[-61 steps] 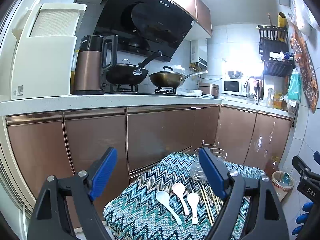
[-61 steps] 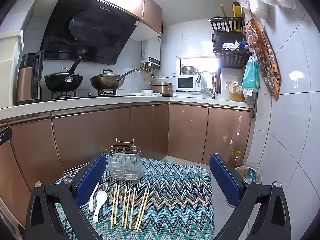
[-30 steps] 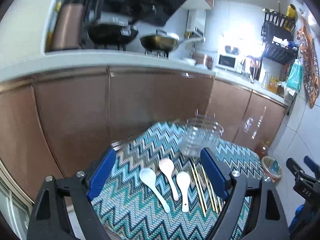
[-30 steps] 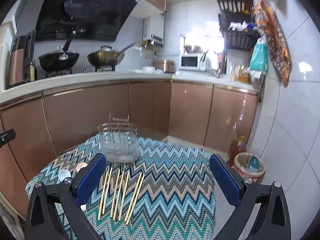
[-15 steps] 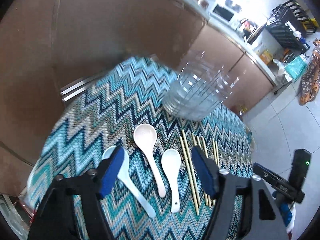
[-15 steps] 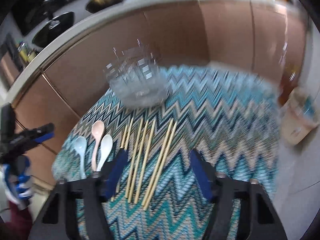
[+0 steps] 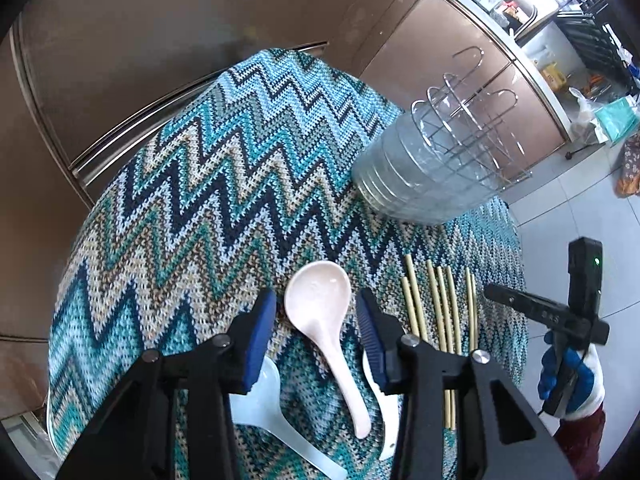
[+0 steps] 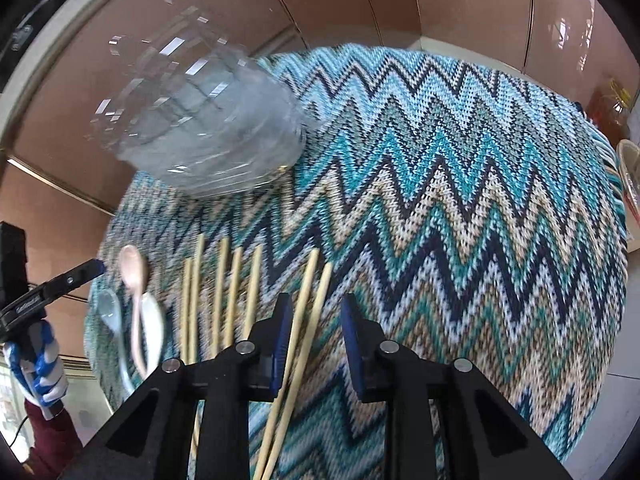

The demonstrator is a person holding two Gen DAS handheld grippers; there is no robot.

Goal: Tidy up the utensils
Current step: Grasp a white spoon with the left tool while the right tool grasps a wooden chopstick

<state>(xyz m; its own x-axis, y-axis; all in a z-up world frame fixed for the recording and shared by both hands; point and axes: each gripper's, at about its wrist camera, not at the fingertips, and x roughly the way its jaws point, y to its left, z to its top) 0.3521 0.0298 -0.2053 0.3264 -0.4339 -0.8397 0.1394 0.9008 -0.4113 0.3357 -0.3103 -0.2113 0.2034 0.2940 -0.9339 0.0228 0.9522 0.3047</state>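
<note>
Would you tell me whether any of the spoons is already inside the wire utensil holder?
No, the pink spoon and both white spoons lie flat on the zigzag cloth, apart from the utensil holder.

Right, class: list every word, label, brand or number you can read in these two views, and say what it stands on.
None can be read.
White lettering on the right gripper, its jaws closing with two chopsticks between them: too small to read.
White lettering on the left gripper, its jaws closing with the pink spoon between them: blurred.
The cloth: no print seen.
</note>
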